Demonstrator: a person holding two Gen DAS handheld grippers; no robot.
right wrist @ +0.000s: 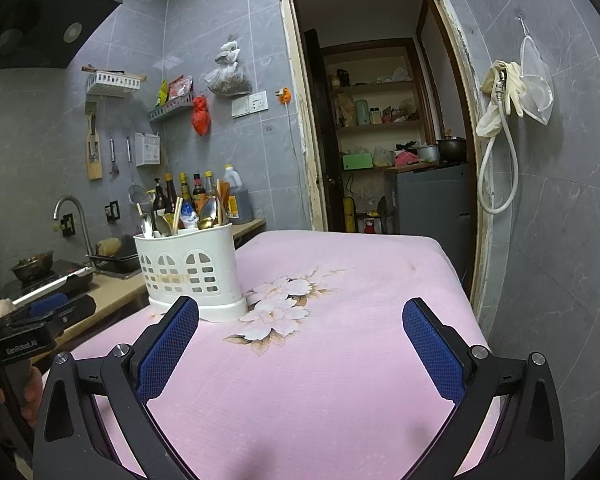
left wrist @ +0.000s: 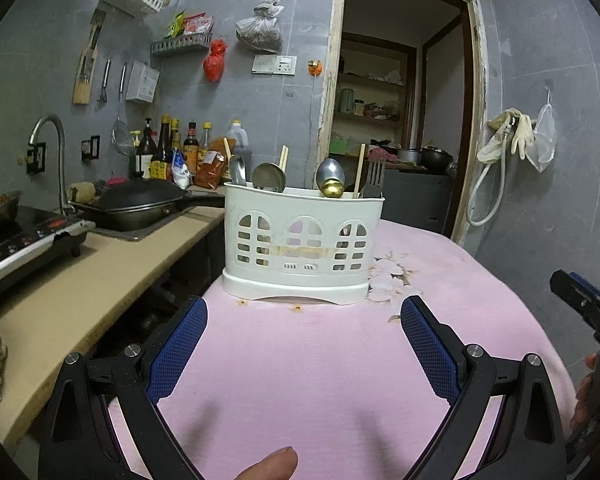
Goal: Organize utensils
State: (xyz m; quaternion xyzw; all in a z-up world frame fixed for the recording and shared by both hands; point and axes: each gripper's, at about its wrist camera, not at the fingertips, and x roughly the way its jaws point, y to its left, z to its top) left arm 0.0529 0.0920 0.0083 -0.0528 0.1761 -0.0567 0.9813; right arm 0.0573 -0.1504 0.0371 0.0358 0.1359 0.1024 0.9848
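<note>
On a pink floral tablecloth (left wrist: 300, 380) beside a kitchen counter, a white utensil caddy (left wrist: 300, 248) stands upright, already bristling with spoons (left wrist: 330, 176), a fork (left wrist: 374, 178) and chopsticks (left wrist: 359, 170). The left gripper (left wrist: 302, 316) hovers just short of it, jaws spread wide and holding nothing; the caddy sits dead ahead, centred between the blue pads (left wrist: 180, 344), its base near the fingertips but not touching. The right gripper (right wrist: 300, 316), likewise wide apart and empty, faces bare cloth, with the caddy ahead and to the left, just beyond its left pad (right wrist: 168, 344). No loose utensil lies on the cloth, so sorting appears to be the step in hand. It likely calls for picking one handle at a time from above, the other gripper steadying the light plastic caddy against tipping.
</note>
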